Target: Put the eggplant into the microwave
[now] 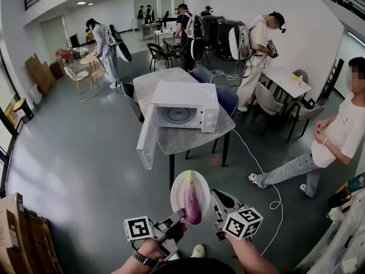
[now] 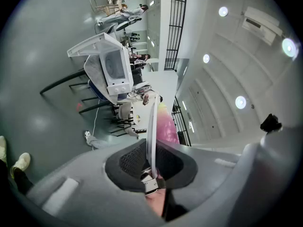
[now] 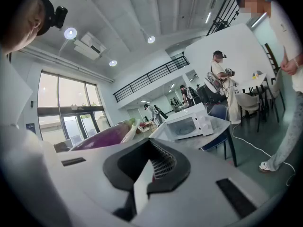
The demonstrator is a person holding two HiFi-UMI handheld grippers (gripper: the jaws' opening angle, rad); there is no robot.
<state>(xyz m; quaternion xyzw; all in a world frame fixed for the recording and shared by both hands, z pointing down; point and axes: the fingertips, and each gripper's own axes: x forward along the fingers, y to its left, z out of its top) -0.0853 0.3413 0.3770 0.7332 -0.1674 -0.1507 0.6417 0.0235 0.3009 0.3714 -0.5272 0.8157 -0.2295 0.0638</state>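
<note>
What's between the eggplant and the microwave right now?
Head view: only bare floor and the table's front edge between eggplant and microwave, whose door hangs open.
</note>
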